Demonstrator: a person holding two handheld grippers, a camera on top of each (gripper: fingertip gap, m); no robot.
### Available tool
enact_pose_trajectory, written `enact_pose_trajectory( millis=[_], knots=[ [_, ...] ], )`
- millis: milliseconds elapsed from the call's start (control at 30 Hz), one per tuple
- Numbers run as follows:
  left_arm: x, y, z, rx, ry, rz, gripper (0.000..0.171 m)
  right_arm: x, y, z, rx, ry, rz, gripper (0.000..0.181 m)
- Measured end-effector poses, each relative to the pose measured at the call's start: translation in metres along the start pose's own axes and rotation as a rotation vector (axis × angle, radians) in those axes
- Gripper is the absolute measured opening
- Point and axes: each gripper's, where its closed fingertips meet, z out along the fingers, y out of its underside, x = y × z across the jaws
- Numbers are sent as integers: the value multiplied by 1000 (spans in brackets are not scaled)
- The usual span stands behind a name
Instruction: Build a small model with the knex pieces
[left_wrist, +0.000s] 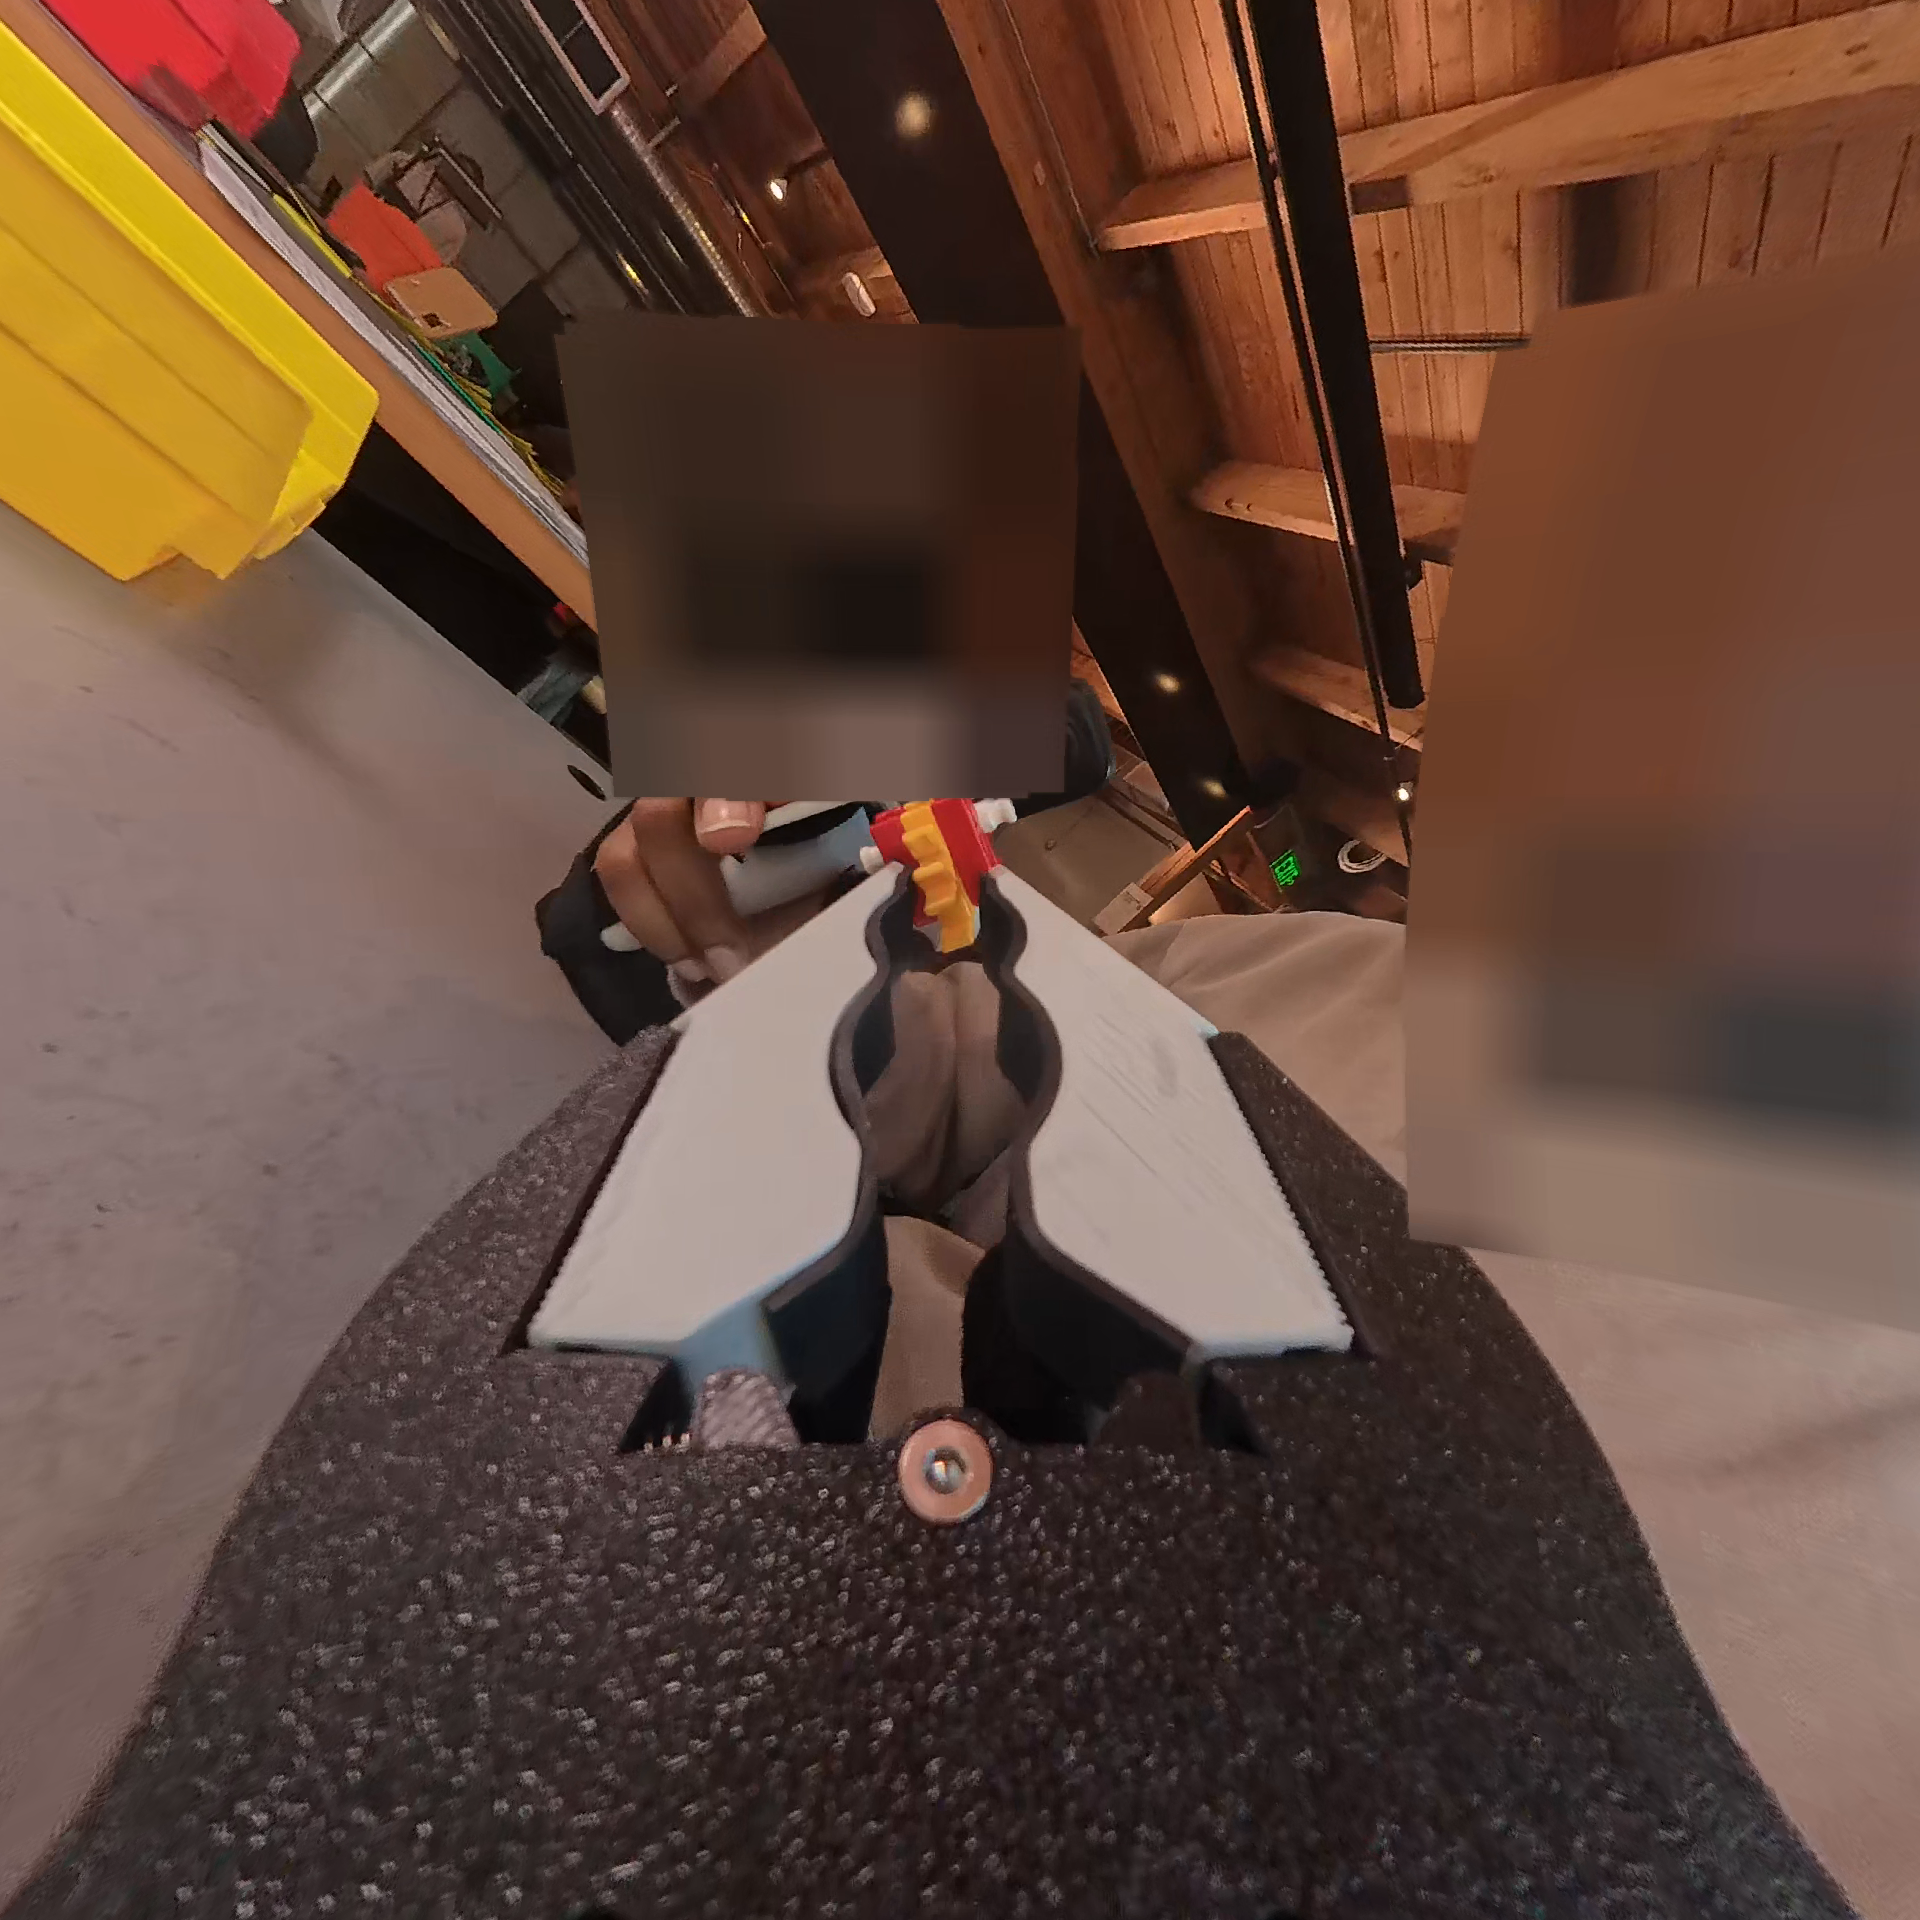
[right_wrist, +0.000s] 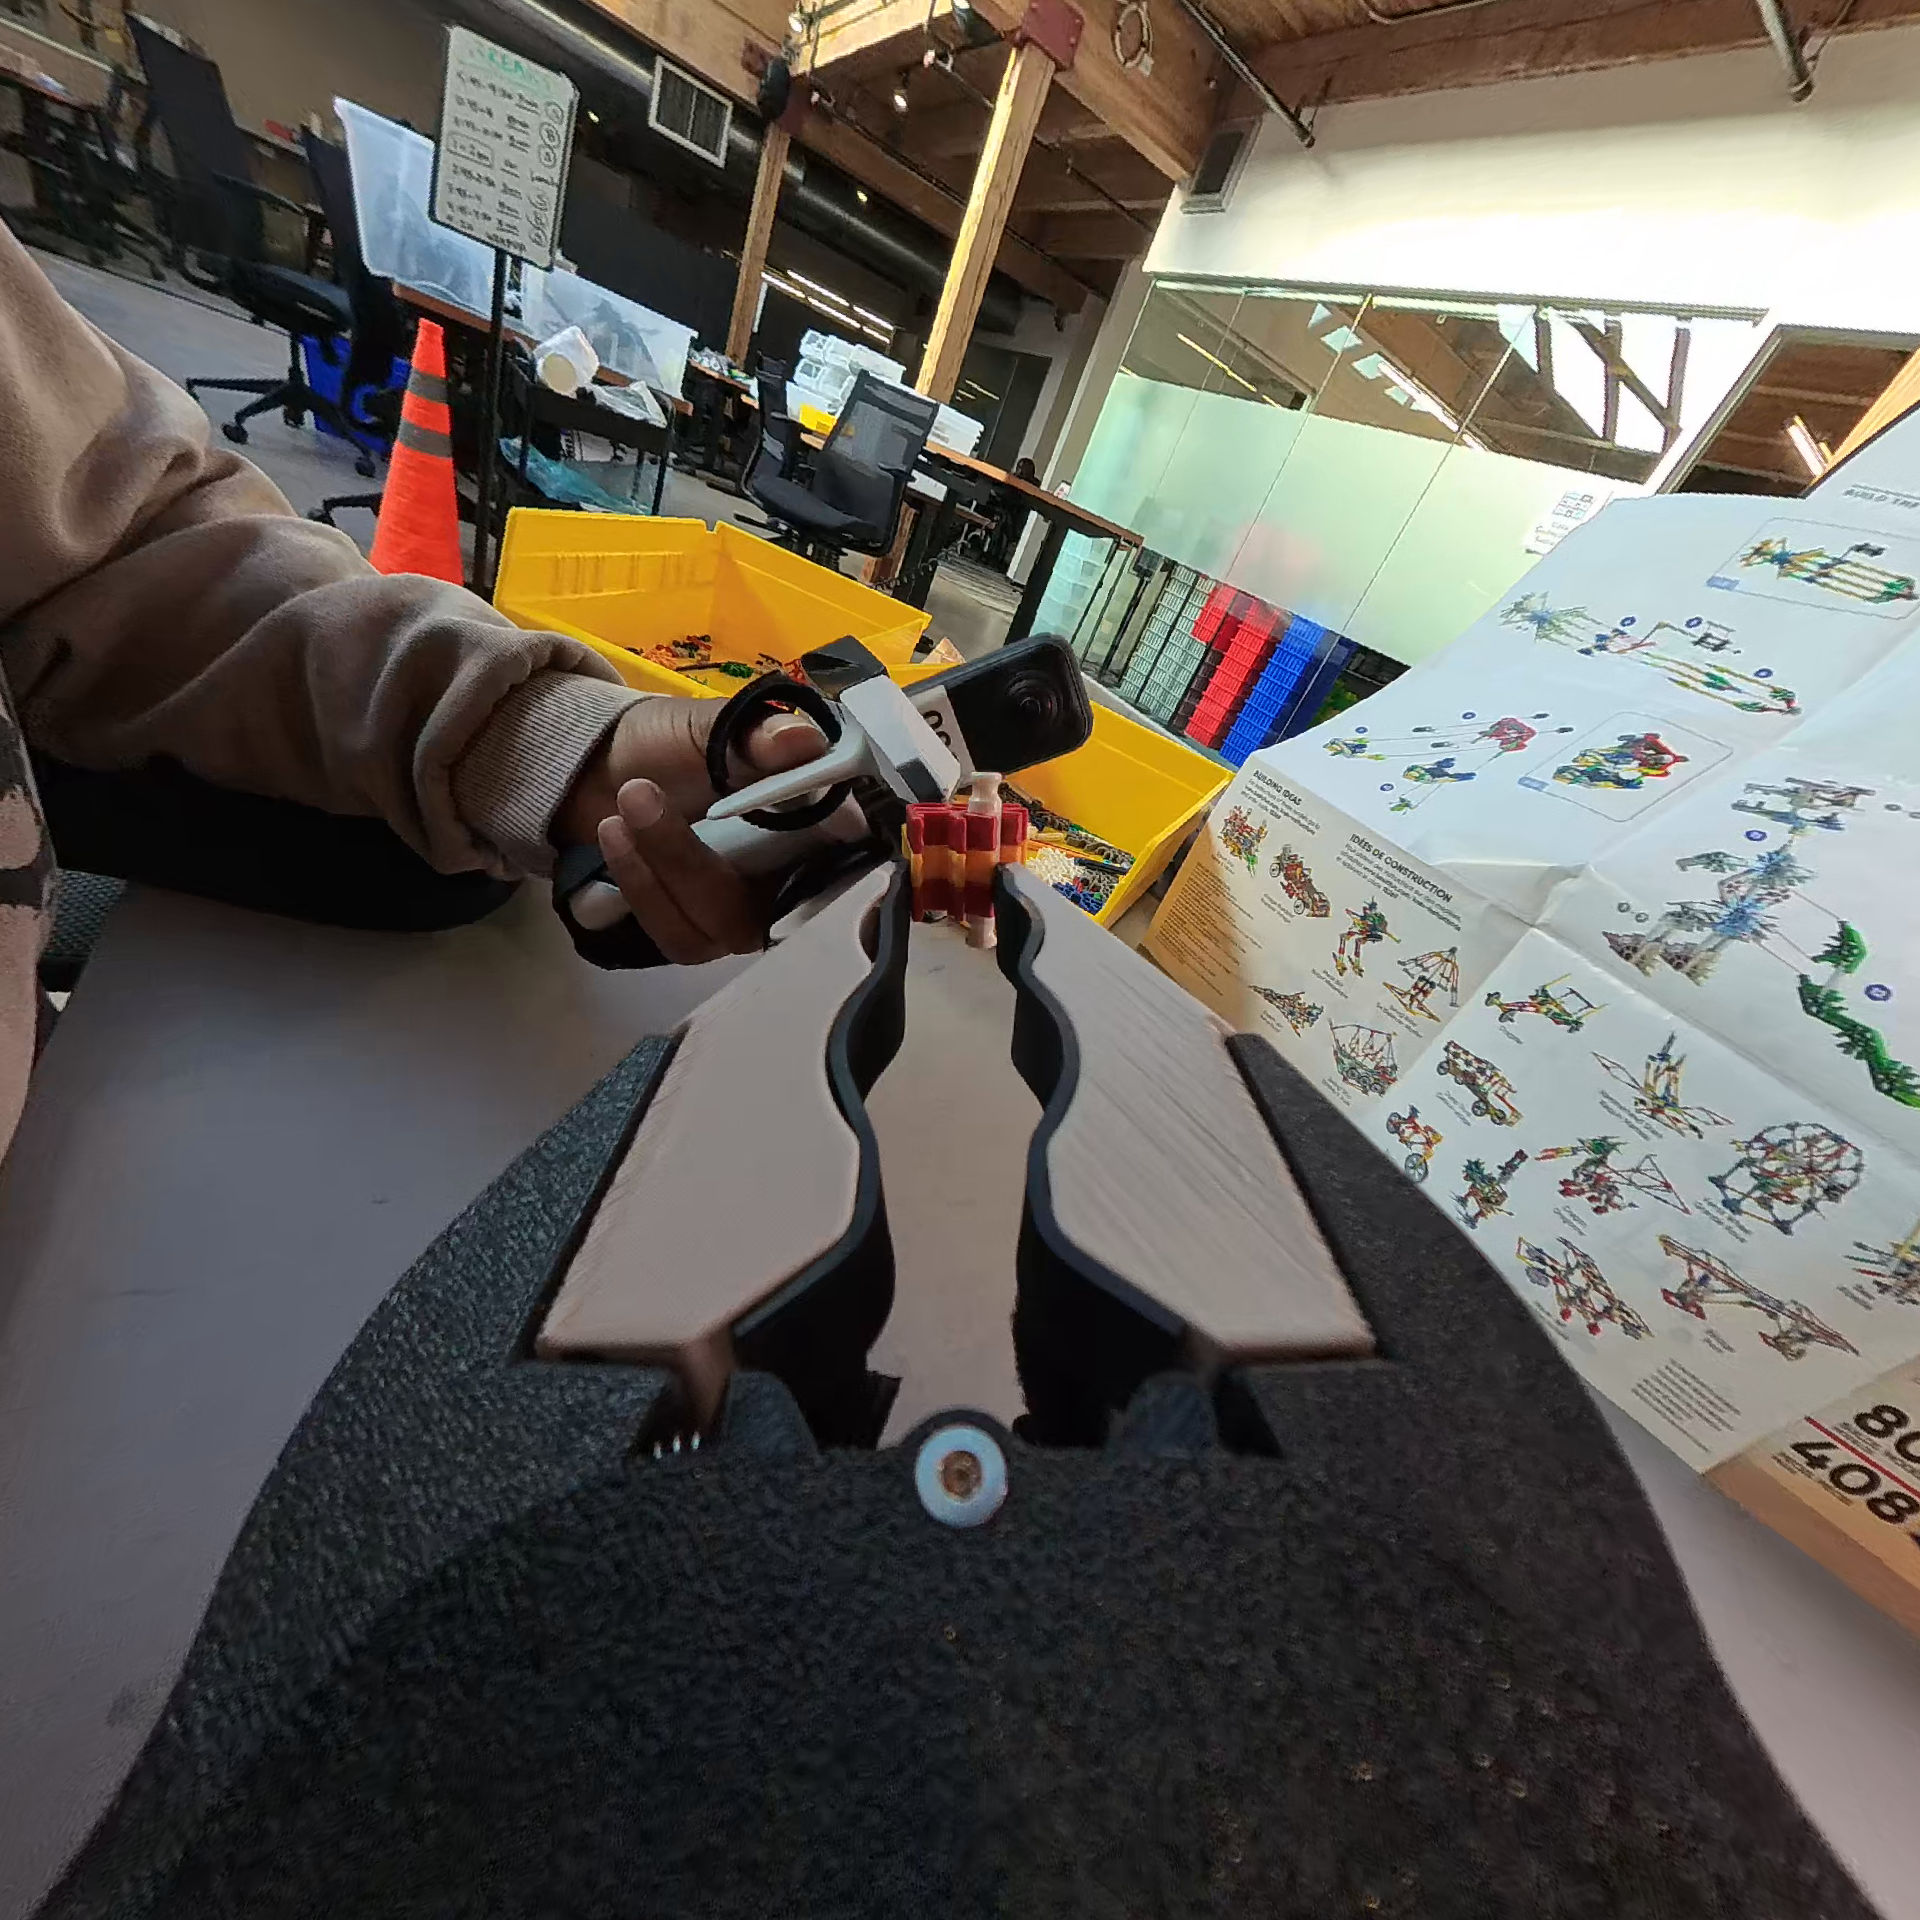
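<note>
Grey tabletop (right_wrist: 260, 1091) lay beneath; at centre frame both the left gripper (left_wrist: 948, 883) and right gripper (right_wrist: 951, 878) pinched one red-and-yellow gear stack (right_wrist: 964, 854), yellow bins (right_wrist: 727, 592) behind.

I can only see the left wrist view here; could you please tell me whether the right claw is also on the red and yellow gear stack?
Observer: Yes, the right claw has a tip on either side of the gear stack and is closed on it.
Operator: Thank you. What sits behind the stack?
Observer: A yellow bin that holds loose, small coloured pieces.
Operator: And is there anything off to the right?
Observer: A large unfolded instruction sheet covered in pictures of models.
</note>
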Motion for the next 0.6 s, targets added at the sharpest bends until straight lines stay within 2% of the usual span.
enact_pose_trajectory(
  millis=[167, 300, 367, 500, 600],
  knots=[
    [-3, -1, 1, 20, -3, -39, 7, 0, 0, 0, -11, 2, -39, 13],
    [-26, -6, -6, 36, -191, 54, 5, 12, 25, 4, -173, 82, -80, 15],
    [-34, -5, -8, 26, -255, 85, 5, 16, 27, 6, -212, 116, -124, 25],
    [-37, -1, -6, 15, -254, 53, 5, 16, 37, 14, -348, 119, -275, 28],
    [-40, 0, -7, 23, -253, 19, 5, 14, 38, 18, -375, 115, -397, 24]
  ],
)
